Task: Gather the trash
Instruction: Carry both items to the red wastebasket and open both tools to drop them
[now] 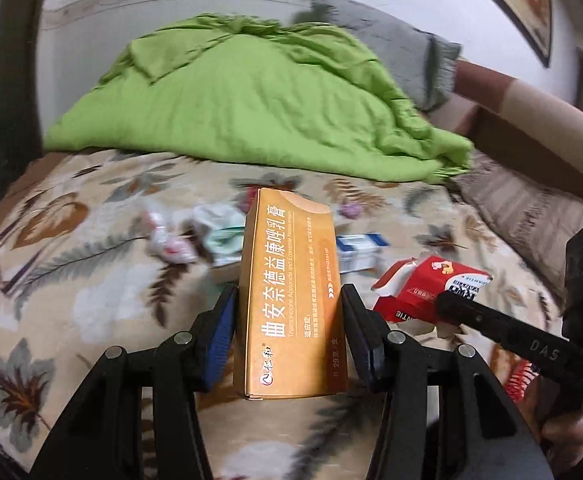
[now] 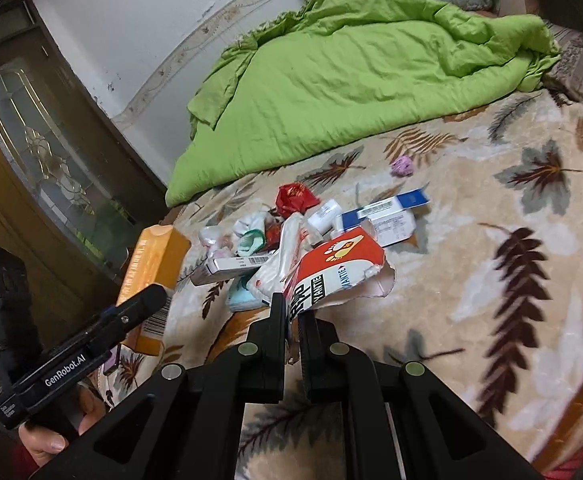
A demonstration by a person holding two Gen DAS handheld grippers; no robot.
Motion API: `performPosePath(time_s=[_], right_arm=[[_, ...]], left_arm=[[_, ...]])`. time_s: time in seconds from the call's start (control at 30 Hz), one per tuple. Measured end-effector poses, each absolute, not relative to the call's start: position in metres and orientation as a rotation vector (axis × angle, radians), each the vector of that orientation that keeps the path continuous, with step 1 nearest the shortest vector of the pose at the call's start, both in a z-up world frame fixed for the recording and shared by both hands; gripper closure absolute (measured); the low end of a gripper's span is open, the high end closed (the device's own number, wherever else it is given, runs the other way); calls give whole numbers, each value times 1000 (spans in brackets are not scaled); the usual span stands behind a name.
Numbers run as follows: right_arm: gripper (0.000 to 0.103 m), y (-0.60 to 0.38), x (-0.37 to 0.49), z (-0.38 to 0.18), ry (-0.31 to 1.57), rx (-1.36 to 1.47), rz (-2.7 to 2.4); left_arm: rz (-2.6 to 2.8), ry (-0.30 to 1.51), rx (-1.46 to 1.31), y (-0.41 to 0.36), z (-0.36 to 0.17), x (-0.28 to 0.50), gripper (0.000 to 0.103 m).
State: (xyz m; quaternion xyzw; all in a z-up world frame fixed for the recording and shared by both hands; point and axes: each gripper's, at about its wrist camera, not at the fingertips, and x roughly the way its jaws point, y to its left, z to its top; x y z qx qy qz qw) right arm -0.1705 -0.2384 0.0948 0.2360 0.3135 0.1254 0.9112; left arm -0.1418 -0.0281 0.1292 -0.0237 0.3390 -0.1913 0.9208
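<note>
Left wrist view: the left tool (image 1: pixel 289 320) pinches the orange carton (image 1: pixel 289 292) by its long sides; the right tool (image 2: pixel 291 320) nips the torn red packet (image 2: pixel 341 268). Both look light and crushable.

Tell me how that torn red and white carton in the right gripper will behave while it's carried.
The torn red and white carton is probably light and flimsy: its ripped edge curls. The right gripper pinches only its lower edge, so it may sag or swing. The thin card could crumple or slip in the narrow grip.
</note>
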Motion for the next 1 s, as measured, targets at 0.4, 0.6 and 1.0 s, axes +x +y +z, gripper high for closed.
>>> performPosePath(time_s=[0.4, 0.6, 1.0], right_arm=[[96, -360, -340, 126, 597, 461, -17], [96, -411, -417, 111, 656, 466, -173], [53, -455, -450, 66, 758, 483, -294]], left_arm=[[-816, 724, 24, -146, 155, -219, 53], [-1073, 849, 103, -233, 143, -265, 52], [-1173, 1027, 246, -327, 95, -311, 45]])
